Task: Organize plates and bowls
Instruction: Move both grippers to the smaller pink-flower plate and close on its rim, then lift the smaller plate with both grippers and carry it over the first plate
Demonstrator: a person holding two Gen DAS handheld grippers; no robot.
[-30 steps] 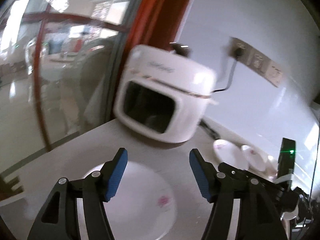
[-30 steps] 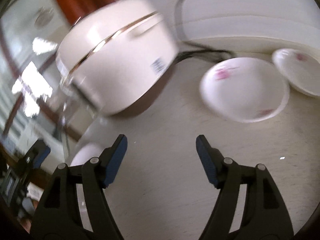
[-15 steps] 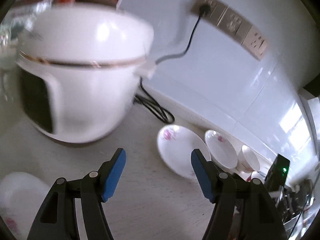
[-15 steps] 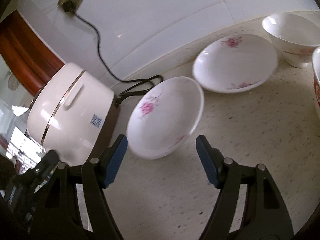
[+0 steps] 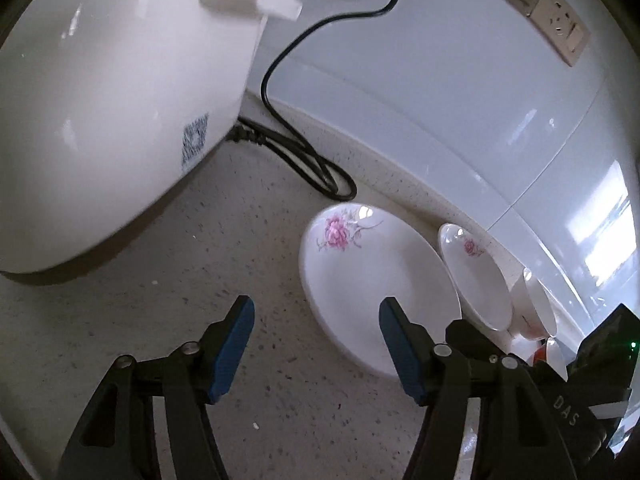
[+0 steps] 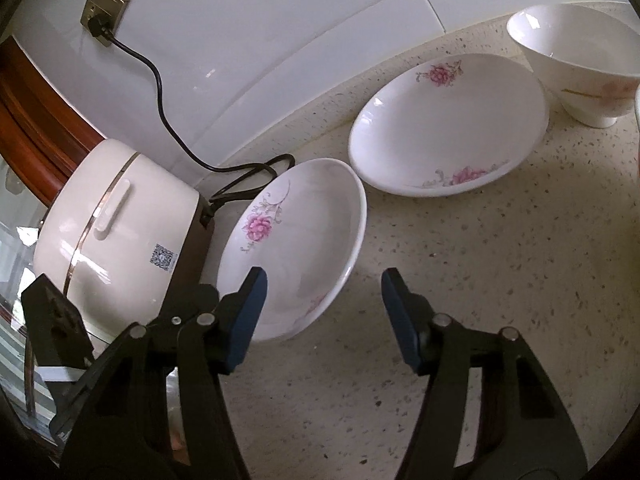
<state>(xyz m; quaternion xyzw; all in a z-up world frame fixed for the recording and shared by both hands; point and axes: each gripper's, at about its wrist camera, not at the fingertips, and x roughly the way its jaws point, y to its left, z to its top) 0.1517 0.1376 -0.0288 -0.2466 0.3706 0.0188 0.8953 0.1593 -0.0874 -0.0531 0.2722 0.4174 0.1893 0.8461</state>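
Two white plates with pink flowers lie side by side on the speckled counter. The nearer plate (image 5: 372, 276) (image 6: 296, 248) sits just ahead of both grippers; the farther plate (image 5: 476, 276) (image 6: 448, 128) is beyond it. A white bowl (image 6: 580, 68) (image 5: 536, 304) stands past the plates by the wall. My left gripper (image 5: 316, 344) is open and empty, its right finger over the near plate's rim. My right gripper (image 6: 320, 312) is open and empty, its left finger in front of the near plate's edge.
A white rice cooker (image 5: 112, 112) (image 6: 116, 236) stands close on the left, its black cord (image 5: 296, 156) (image 6: 168, 120) coiled behind the near plate and plugged into a wall socket (image 6: 104, 12). The white tiled wall runs behind the dishes. Bare counter (image 6: 500, 272) lies to the right.
Both views swung away from the rice cooker toward the plates and closed in on them. The near plate now sits right at the fingertips. Both grippers stayed open.
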